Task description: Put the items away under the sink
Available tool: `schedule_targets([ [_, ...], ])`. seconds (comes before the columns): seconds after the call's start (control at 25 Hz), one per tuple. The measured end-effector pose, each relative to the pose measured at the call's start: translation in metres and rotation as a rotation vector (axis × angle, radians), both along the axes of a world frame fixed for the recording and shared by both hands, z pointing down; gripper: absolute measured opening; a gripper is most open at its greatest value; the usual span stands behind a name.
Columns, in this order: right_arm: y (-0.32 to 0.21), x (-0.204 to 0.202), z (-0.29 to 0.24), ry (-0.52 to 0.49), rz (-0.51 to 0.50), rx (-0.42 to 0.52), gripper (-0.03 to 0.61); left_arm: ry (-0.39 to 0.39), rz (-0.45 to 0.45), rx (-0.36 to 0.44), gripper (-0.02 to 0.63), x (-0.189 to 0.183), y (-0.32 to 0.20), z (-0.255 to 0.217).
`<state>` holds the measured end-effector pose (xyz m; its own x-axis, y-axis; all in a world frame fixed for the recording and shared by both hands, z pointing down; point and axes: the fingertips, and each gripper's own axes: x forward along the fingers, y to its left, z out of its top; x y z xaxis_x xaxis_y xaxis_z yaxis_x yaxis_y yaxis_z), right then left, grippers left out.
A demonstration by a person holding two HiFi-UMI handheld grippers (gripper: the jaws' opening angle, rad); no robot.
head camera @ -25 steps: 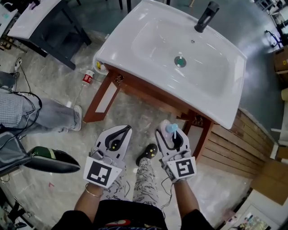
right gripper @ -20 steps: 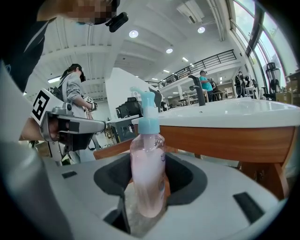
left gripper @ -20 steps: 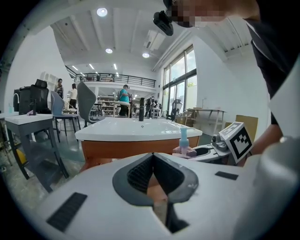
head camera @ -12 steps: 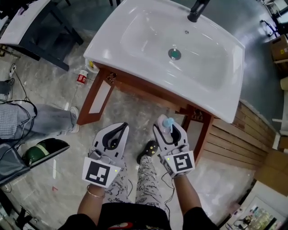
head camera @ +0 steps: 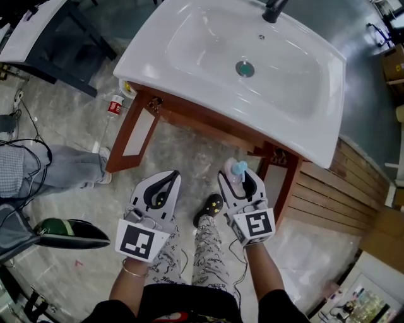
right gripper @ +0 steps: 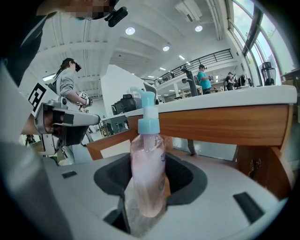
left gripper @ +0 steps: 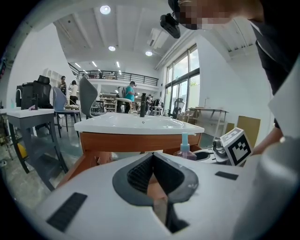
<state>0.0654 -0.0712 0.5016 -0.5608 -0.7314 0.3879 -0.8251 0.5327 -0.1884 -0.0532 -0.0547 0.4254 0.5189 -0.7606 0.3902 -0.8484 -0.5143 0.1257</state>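
Observation:
A clear pump bottle (right gripper: 147, 164) of pinkish liquid with a light blue pump stands upright between the jaws of my right gripper (head camera: 241, 178), which is shut on it. In the head view the pump bottle (head camera: 238, 169) shows just below the front edge of the white sink (head camera: 189, 69), which rests on a red-brown wooden frame (head camera: 129, 142). My left gripper (head camera: 162, 187) hangs beside the right one, its jaws shut with nothing between them. From the left gripper view the sink (left gripper: 136, 123) lies ahead and the pump bottle (left gripper: 185, 147) shows to the right.
A black tap (head camera: 275, 9) stands at the sink's far rim. A red-labelled bottle (head camera: 114, 106) and a yellow item (head camera: 128, 87) lie on the floor by the frame's left leg. A seated person's leg (head camera: 63, 167) is at left. Wooden slats (head camera: 328, 202) are at right.
Both grippers have kept their places in view. The view has shifted, and the sink now sits a little higher and further left. The bottle remains held.

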Motion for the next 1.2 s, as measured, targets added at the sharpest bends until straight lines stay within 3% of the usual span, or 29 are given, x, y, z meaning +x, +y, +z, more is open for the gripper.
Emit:
schedule_targets([
  [0.48,0.000,0.016,0.001,0.017,-0.018,-0.007,0.212,-0.008,-0.056,-0.003,0.009,0.003,0.003,0.005],
  [0.76,0.002,0.021,0.001,0.035,-0.056,-0.004,0.212,0.005,-0.118,0.040,0.009,0.000,0.004,-0.002],
  [1.2,0.004,0.013,0.005,0.038,0.003,-0.022,0.212,0.027,-0.077,0.038,0.009,-0.015,0.011,0.007],
])
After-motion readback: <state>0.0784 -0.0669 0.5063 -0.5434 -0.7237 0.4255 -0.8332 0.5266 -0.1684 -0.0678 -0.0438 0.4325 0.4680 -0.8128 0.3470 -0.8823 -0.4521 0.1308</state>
